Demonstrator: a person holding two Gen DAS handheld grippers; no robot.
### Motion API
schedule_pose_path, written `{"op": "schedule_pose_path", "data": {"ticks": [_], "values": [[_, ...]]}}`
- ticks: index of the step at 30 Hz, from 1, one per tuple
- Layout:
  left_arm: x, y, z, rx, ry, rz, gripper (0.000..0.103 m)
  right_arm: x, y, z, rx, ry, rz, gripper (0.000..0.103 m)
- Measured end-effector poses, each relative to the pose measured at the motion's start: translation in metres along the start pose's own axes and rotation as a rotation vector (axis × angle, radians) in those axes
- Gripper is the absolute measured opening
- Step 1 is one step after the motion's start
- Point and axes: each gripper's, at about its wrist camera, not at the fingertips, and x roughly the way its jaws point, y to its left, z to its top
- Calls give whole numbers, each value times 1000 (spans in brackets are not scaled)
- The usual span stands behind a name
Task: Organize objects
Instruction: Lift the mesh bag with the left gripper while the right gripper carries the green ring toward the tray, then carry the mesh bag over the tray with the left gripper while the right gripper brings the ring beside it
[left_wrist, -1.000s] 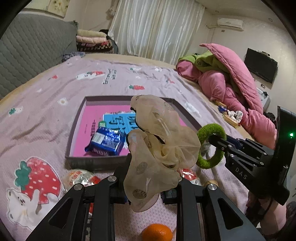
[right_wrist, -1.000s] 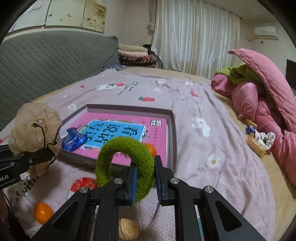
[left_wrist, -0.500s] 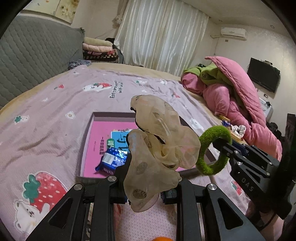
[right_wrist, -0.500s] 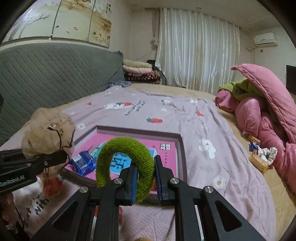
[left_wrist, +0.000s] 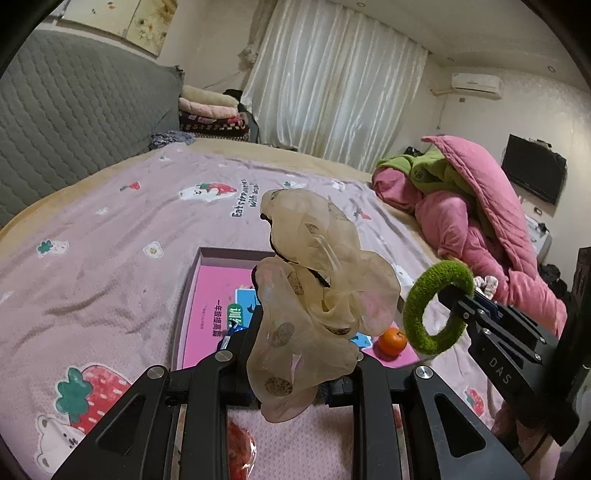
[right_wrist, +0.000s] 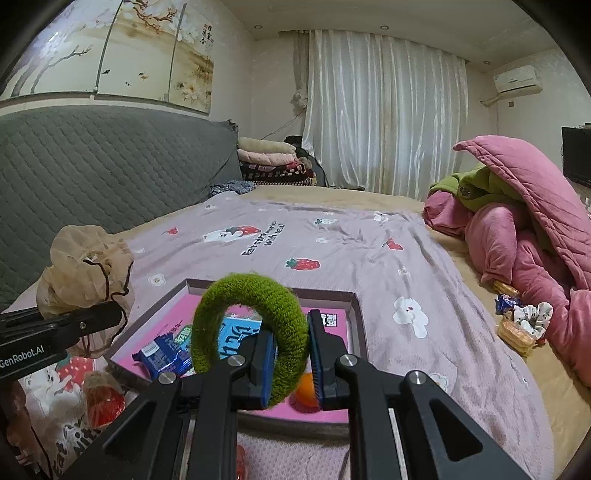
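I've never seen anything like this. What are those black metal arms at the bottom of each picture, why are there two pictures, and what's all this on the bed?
There is no robot here: a person holds a two-finger gripper in each hand, and each carries a wide-angle camera looking along its fingers. So one picture comes from the left hand's tool, one from the right's.

The left gripper is shut on a beige scrunchie of sheer fabric. The right gripper is shut on a green scrunchie, a fuzzy ring. Each tool also shows at the edge of the other's picture.

Below them a shallow box with a pink printed bottom lies on the bedspread. In it are a blue snack packet and an orange. A red wrapped item lies outside the box, nearer the cameras.
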Motion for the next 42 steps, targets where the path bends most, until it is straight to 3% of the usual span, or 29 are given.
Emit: {"op": "schedule_pose_path", "data": {"ticks": [15, 28, 42], "values": [[18, -23, 0, 25, -3, -6, 24, 3, -5, 8, -32, -37, -44, 17], [61, -38, -7, 54, 88, -26, 24, 24, -11, 2, -13, 15, -78, 17], [99, -28, -11, 4, 185, -45, 24, 60, -14, -8, 18, 108, -91, 17]]}}
